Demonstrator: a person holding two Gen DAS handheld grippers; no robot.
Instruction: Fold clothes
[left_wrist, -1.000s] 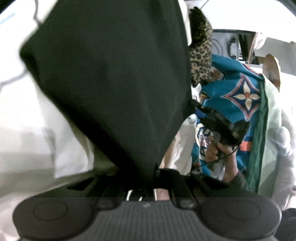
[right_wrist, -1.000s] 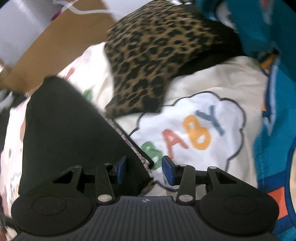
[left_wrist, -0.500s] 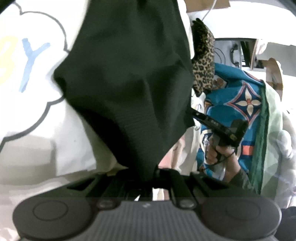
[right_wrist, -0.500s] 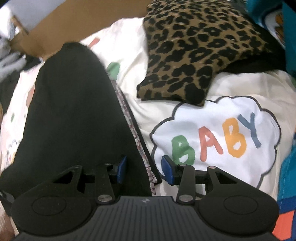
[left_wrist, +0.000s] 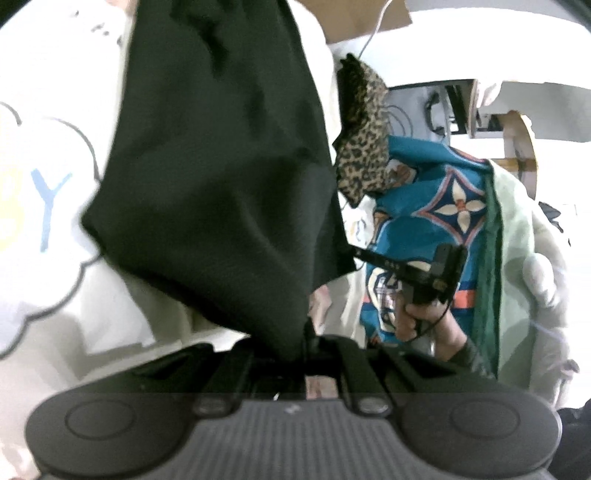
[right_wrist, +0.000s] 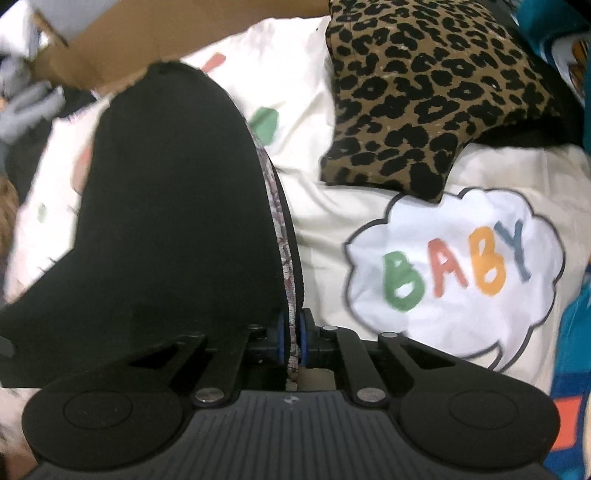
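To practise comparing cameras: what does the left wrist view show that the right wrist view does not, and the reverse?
Left wrist only: the hand holding the right gripper, and a pale green cloth.
Right wrist only: the black garment's patterned edge with the blue pads closing on it, and the whole word BABY.
Both: the black garment, leopard cloth, teal cloth.

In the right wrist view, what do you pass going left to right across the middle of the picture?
Black garment → its patterned edge trim → cream bedding → white cloud print reading BABY → teal patterned fabric at the right edge.
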